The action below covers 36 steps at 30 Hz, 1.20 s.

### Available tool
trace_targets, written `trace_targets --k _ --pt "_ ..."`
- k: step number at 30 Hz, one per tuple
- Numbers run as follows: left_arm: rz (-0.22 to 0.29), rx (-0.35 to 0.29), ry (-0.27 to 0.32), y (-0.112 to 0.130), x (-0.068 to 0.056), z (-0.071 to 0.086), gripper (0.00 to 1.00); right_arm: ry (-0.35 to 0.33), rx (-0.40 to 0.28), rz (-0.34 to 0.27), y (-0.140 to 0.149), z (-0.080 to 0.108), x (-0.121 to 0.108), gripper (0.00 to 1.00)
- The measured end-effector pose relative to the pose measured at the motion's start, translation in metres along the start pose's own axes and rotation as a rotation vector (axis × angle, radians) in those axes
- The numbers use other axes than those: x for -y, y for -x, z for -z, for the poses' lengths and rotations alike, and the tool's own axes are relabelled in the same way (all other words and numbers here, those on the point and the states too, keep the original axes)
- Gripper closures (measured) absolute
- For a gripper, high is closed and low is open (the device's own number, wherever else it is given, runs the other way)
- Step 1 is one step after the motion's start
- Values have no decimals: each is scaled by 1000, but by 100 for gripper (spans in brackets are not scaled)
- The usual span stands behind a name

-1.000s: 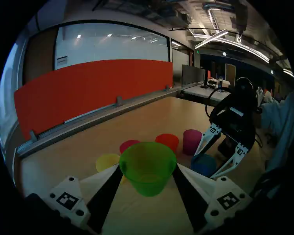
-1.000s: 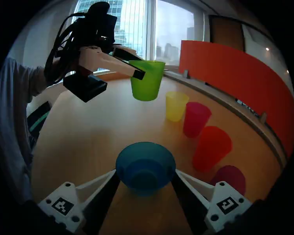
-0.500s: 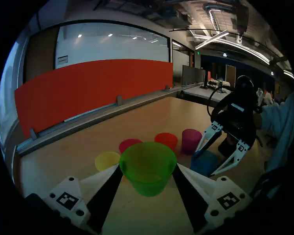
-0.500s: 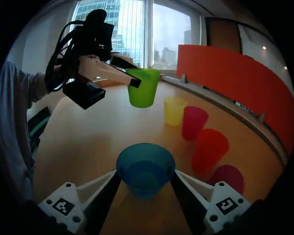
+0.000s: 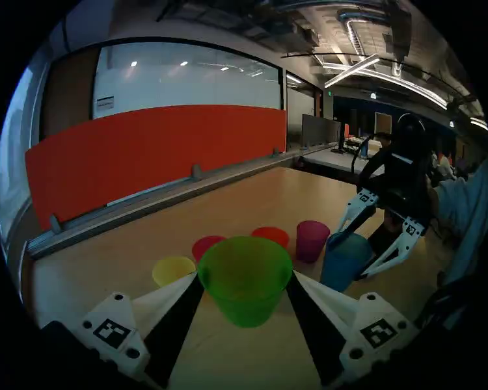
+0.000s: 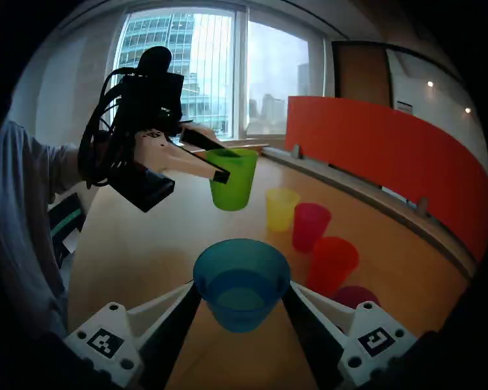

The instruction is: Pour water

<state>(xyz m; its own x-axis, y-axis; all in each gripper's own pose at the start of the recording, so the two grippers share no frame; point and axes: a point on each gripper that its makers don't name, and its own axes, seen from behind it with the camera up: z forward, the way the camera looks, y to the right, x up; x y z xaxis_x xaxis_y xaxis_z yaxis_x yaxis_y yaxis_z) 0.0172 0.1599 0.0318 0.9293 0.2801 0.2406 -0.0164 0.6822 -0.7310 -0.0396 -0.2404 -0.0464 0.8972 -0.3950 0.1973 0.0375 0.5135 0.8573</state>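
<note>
Left gripper view: cup [image 5: 245,289] w/in gripper [image 5: 244,276]

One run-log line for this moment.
left gripper: shut on green cup, upright | right gripper: shut on blue cup, upright, water apparently inside | pour: not started | table: four other cups

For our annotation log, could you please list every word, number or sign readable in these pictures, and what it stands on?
No text can be read.
Small white notice on the glass wall: too small to read.
Black-and-white square markers on the white fingers: patterns, no words.
</note>
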Motion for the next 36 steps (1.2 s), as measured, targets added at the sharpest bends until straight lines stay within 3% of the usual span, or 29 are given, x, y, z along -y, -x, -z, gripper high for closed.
trace_targets --k 9,19,36 --pt "4 -21 1 -5 -7 -2 13 33 -67 -9 -27 21 -5 12" --pt "-13 -62 18 -16 -25 1 13 64 -138 9 -59 41 -9 12" --pt "-27 -104 36 -28 -47 6 13 104 -232 16 -100 62 -12 12"
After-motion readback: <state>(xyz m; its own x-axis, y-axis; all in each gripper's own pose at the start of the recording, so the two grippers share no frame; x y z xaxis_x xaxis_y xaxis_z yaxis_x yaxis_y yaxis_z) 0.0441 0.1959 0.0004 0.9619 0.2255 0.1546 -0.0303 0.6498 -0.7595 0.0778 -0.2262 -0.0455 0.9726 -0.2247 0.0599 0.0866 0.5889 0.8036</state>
